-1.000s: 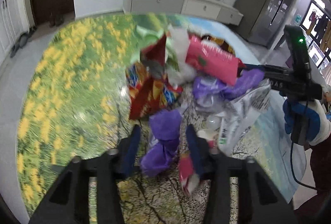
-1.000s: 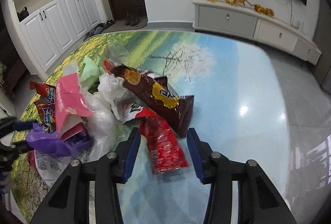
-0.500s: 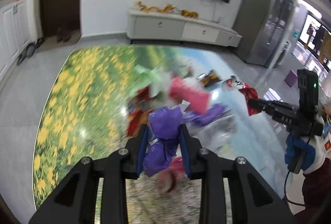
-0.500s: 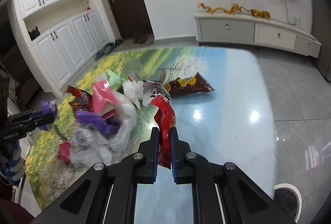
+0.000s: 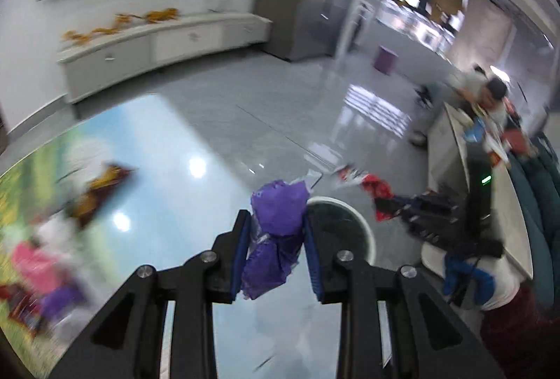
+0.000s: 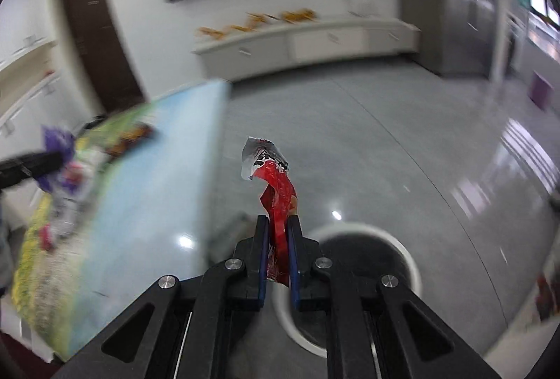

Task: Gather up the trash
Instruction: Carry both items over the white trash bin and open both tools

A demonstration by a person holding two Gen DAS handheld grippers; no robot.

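My left gripper point(image 5: 276, 221) is shut on a crumpled purple wrapper point(image 5: 276, 239) and holds it over the table's right edge, close to a round white-rimmed bin point(image 5: 344, 232) on the floor. My right gripper point(image 6: 278, 225) is shut on a red snack wrapper point(image 6: 276, 193) that stands up between the fingers, above the same bin point(image 6: 402, 260). The right gripper with the red wrapper also shows in the left wrist view point(image 5: 379, 193). The left gripper with the purple wrapper shows at the left of the right wrist view point(image 6: 52, 151).
A pile of trash point(image 5: 45, 260) stays on the landscape-print table point(image 5: 168, 190), blurred. A brown chip bag point(image 5: 101, 183) lies apart from it. A white low cabinet point(image 5: 157, 46) lines the far wall. A person point(image 5: 486, 102) stands at a counter on the right.
Both grippers have swung right, away from the trash pile and off the table edge, each carrying its wrapper. The floor bin has come into view under them.
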